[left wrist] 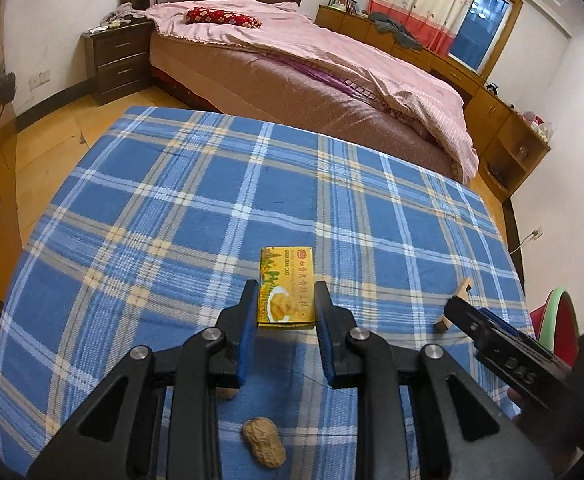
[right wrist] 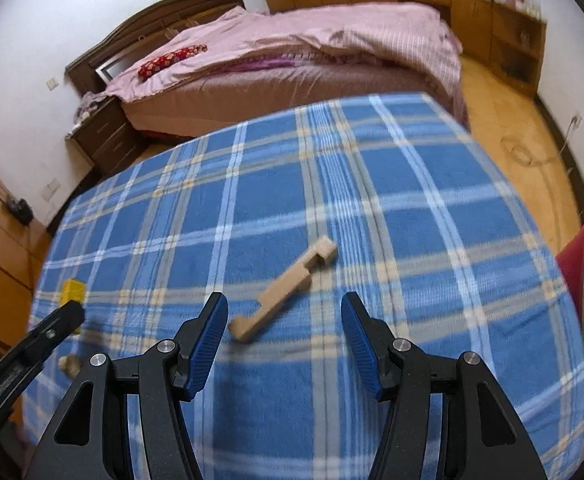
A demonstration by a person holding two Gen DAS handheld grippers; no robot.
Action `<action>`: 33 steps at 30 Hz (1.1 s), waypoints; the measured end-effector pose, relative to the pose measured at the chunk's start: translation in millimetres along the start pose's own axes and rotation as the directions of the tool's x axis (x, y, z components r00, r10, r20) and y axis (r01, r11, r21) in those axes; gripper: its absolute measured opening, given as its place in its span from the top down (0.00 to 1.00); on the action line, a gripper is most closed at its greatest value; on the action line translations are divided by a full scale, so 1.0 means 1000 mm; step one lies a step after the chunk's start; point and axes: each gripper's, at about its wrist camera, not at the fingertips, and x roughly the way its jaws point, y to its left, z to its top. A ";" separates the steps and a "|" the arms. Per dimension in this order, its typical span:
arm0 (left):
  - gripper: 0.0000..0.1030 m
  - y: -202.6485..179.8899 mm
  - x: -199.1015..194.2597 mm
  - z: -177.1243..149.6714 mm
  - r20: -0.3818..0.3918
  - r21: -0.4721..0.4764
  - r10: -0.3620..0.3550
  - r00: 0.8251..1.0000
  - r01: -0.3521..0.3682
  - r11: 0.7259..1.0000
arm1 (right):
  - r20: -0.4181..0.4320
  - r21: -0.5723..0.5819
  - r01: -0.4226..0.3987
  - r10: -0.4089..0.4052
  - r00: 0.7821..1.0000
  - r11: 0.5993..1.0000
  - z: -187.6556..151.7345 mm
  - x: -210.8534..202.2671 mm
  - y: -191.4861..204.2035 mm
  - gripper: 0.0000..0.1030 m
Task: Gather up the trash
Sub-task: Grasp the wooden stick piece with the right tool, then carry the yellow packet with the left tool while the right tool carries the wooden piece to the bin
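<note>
A small yellow snack box [left wrist: 287, 286] lies on the blue plaid tablecloth [left wrist: 172, 208]. My left gripper [left wrist: 287, 294] has its fingers close on both sides of the box's near end, gripping it. A peanut in its shell [left wrist: 263, 442] lies on the cloth below the left gripper; a second one is partly hidden behind the left finger. A tan wooden piece [right wrist: 284, 290] lies ahead of my right gripper [right wrist: 285, 308], which is open and empty above the cloth. The box also shows in the right wrist view [right wrist: 73, 291], and the wooden piece in the left wrist view [left wrist: 454, 310].
A bed [left wrist: 312, 80] with a pink quilt stands just beyond the table. A dark nightstand [left wrist: 118, 62] is at the far left, wooden cabinets [left wrist: 508, 136] along the right wall. A red and green chair [left wrist: 558, 320] is at the table's right edge.
</note>
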 end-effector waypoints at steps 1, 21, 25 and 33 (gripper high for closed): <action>0.74 0.001 0.000 0.000 0.000 -0.004 -0.001 1.000 0.001 1.000 | 0.002 -0.011 0.012 -0.012 1.000 1.000 0.000 0.003 0.003 0.41; 0.74 -0.004 -0.025 -0.009 0.022 0.004 -0.043 0.999 0.043 0.999 | 0.015 -0.072 0.077 -0.076 0.997 0.994 -0.006 -0.003 -0.013 0.90; 0.74 -0.007 -0.032 -0.012 0.028 0.015 -0.047 0.999 0.046 0.999 | 0.018 -0.046 0.041 -0.040 0.999 0.998 -0.016 -0.017 -0.022 0.90; 0.74 -0.018 -0.042 -0.018 0.031 0.040 -0.061 0.998 0.060 0.997 | 0.065 -0.026 -0.024 0.026 0.998 0.999 -0.031 -0.057 -0.031 0.90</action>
